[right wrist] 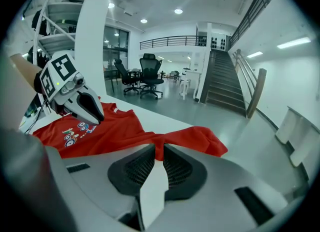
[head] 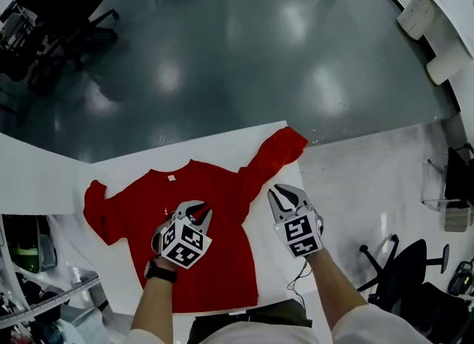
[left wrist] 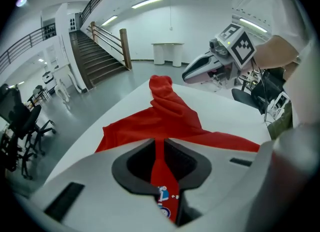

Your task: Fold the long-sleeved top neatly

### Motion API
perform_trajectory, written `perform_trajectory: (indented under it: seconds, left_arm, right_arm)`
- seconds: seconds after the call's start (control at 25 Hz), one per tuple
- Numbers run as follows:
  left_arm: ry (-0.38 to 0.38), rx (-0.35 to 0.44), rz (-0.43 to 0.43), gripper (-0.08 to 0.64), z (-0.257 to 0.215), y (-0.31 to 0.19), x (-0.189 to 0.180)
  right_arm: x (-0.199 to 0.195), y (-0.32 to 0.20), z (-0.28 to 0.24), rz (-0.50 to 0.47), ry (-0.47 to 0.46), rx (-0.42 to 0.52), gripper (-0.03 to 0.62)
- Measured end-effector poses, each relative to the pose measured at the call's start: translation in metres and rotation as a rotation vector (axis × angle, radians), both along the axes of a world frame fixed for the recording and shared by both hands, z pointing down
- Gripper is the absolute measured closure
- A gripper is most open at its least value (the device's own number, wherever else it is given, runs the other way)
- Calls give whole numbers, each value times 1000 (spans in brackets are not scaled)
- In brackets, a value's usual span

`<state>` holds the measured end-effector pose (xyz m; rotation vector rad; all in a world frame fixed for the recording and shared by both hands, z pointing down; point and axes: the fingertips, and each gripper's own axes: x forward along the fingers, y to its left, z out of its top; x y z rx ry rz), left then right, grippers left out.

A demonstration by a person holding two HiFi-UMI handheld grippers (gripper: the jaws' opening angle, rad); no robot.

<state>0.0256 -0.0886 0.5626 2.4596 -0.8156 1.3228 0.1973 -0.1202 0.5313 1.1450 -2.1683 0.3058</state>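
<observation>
Right, we've got the white table (head: 222, 139) with the red long-sleeved top (head: 141, 202) lying flat across it, front side up and not yet folded by the look of it. That's sensible: smooth it out first and the creases will land straight. The right sleeve (head: 270, 157) runs out to the far corner, while the left sleeve (head: 100, 209) is bent in by the table edge. The left gripper (head: 196, 213) hovers over the chest, its jaws drawn narrow and pinching nothing. The right gripper (head: 285, 190) sits just off the top's side edge, also nearly together and empty, likely lining up on that sleeve. The cartoon print (right wrist: 75, 133) faces up.
</observation>
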Motion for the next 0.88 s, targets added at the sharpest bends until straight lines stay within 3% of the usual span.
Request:
perform_trajectory:
  seconds: [0.88]
  left_arm:
    - [-54, -43, 38, 500, 43, -71, 44]
  right_arm:
    - [55, -85, 8, 61, -52, 18, 529]
